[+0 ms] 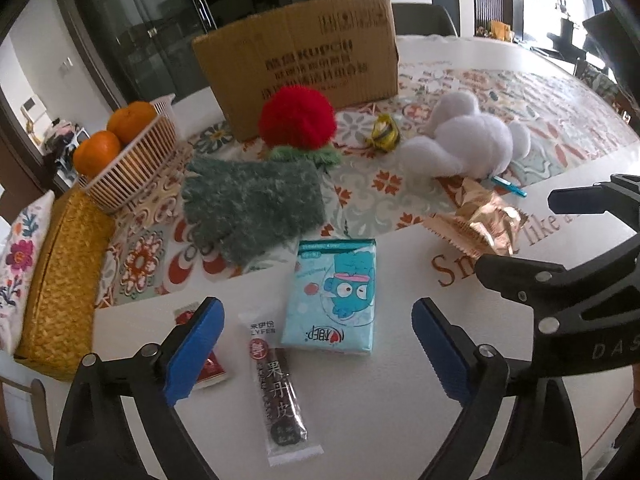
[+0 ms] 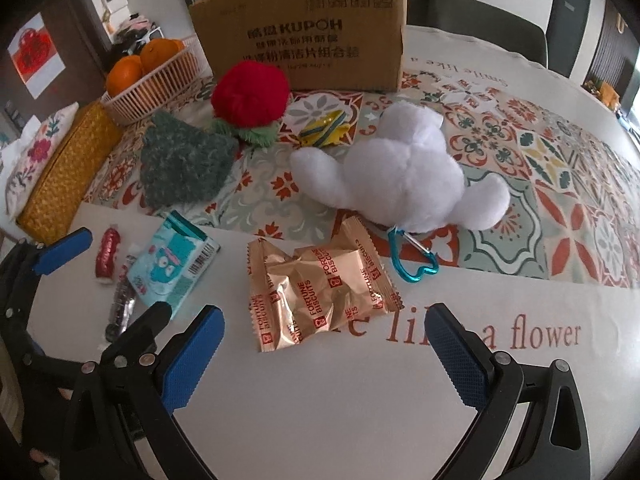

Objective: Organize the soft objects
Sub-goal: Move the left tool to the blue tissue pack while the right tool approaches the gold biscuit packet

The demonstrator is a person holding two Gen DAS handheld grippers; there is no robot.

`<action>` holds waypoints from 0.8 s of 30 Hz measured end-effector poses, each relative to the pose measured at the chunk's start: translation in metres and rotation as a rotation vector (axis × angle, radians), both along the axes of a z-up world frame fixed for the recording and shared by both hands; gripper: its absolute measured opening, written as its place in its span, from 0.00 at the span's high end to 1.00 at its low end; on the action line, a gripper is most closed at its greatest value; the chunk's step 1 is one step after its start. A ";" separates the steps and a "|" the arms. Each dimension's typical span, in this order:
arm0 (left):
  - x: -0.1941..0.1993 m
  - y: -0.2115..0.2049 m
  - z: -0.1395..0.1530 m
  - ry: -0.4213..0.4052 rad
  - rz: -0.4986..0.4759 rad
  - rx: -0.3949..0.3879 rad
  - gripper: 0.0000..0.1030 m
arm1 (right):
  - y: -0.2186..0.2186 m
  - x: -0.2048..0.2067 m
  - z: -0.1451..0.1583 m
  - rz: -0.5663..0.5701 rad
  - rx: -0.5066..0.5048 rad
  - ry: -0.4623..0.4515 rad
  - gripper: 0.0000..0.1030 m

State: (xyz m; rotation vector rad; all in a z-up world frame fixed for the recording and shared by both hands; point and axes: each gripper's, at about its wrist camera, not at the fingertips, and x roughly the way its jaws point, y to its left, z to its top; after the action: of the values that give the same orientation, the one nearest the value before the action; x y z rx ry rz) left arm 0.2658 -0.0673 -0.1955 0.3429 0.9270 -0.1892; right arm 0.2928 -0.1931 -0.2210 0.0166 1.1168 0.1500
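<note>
Basket (image 1: 132,168) holds oranges (image 1: 98,152); cardboard box (image 1: 300,56) contents unseen; both grippers' jaws wide, empty.

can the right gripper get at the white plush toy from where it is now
Probably yes: the right gripper is open and empty, and the white plush toy lies uncovered ahead; only the fortune biscuit packets sit between them.

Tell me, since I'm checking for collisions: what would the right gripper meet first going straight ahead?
Probably the gold fortune biscuit packets, lying just beyond the open right gripper; depth is uncertain.

Soft daylight, blown-out windows, fisheye-bent edges, dark vignetted corners.
</note>
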 end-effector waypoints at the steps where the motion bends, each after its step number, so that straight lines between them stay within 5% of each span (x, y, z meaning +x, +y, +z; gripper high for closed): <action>1: 0.002 0.000 -0.004 0.009 0.002 0.004 0.09 | 0.001 0.001 -0.004 0.005 -0.005 0.004 0.01; 16: 0.021 -0.008 -0.031 0.076 0.013 -0.018 0.14 | -0.002 0.018 -0.023 0.052 -0.013 -0.019 0.02; 24: 0.030 -0.006 -0.037 0.096 0.028 -0.038 0.29 | -0.001 0.025 -0.029 0.036 0.024 -0.021 0.08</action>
State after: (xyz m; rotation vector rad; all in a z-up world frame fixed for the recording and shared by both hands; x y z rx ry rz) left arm 0.2960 -0.0734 -0.2330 0.2873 1.0212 -0.1986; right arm 0.3179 -0.1945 -0.2502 0.0162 1.0948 0.1957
